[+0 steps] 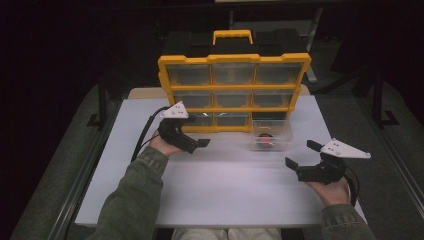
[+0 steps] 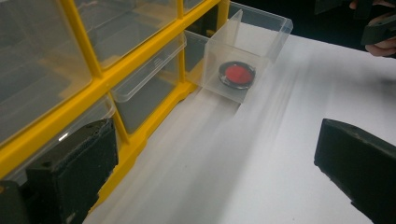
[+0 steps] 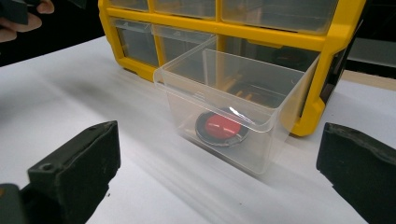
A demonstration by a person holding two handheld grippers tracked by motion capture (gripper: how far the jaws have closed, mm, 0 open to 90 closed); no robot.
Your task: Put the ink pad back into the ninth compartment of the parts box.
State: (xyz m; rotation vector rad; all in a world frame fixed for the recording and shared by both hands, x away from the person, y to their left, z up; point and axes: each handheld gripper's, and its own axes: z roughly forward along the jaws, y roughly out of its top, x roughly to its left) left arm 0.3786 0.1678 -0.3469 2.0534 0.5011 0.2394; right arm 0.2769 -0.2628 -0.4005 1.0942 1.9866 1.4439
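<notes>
A yellow organizer (image 1: 234, 59) with clear drawers stands upright at the back of the white table (image 1: 225, 185). One clear drawer (image 1: 272, 126) is pulled out of its bottom right slot and rests on the table, holding a round black disc with a red centre (image 1: 265, 139). My left gripper (image 1: 198, 131) is open, close to the organizer's bottom left front. In the left gripper view the drawer (image 2: 261, 37) and disc (image 2: 237, 74) lie ahead. My right gripper (image 1: 301, 154) is open, just right of and nearer than the drawer (image 3: 224, 65), facing the disc (image 3: 221, 127).
A black case with a yellow handle (image 1: 232, 36) sits behind the organizer. Bare white tabletop spreads between the grippers and toward the near edge. Dark floor and metal frame parts surround the table.
</notes>
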